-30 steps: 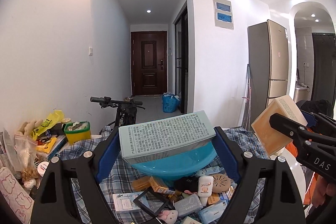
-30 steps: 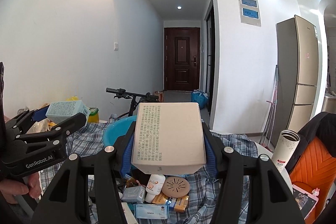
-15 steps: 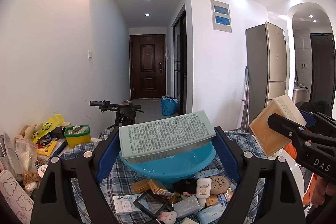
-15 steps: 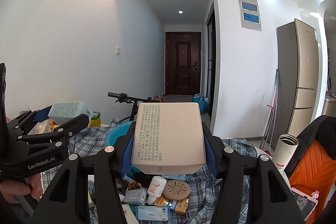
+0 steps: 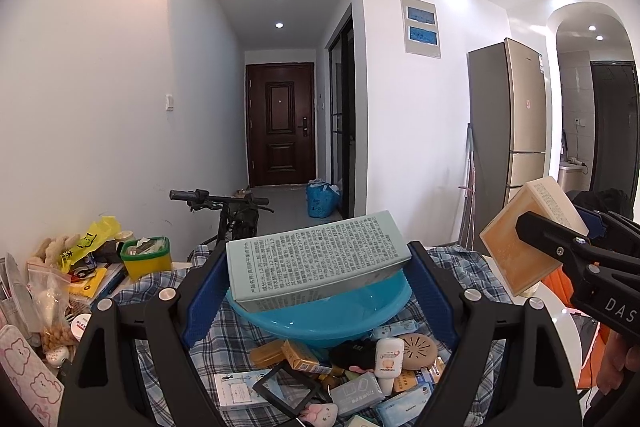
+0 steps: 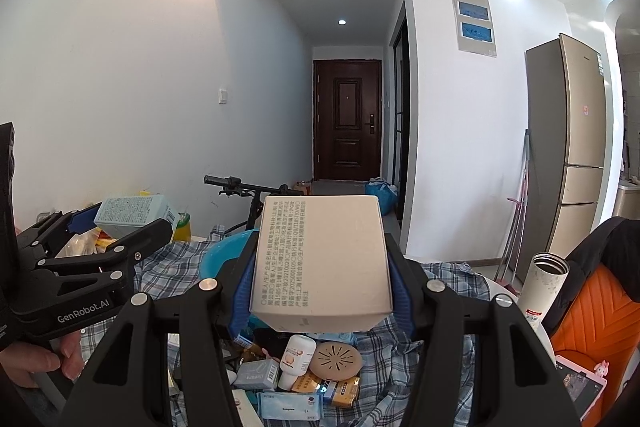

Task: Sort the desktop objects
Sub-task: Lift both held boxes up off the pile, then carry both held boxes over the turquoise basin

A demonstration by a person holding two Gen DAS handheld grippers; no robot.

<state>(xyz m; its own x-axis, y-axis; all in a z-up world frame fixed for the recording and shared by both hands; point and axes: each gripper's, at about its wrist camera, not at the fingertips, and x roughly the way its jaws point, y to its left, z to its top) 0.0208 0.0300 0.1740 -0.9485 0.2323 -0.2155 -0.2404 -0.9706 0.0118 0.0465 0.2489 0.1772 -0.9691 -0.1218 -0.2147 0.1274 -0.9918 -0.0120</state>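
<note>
Left gripper [image 5: 319, 277] clamped on a pale green box [image 5: 320, 259], blue pads pressing its two short ends. Box held in the air above the blue bowl [image 5: 332, 311]; long axis runs across the jaws, right end tipped slightly up, printed face toward the camera. Bowl's far rim hidden behind the box.

Right gripper [image 6: 318, 281] clamped on a beige box [image 6: 320, 255], pads on its long sides. Long axis runs away from the camera toward the hallway; printed top face up. From the left wrist view this box [image 5: 528, 239] shows tilted, one corner uppermost, its lower part covered by the black finger.

Below both: checked cloth [image 6: 192, 259] over the table, with a heap of small packets, a white bottle [image 6: 294, 355] and a round brown disc [image 6: 336, 357] toward the near edge. Heap partly cut off by the gripper frames; labels too small to read. Clutter at the table's left edge hard to make out.
</note>
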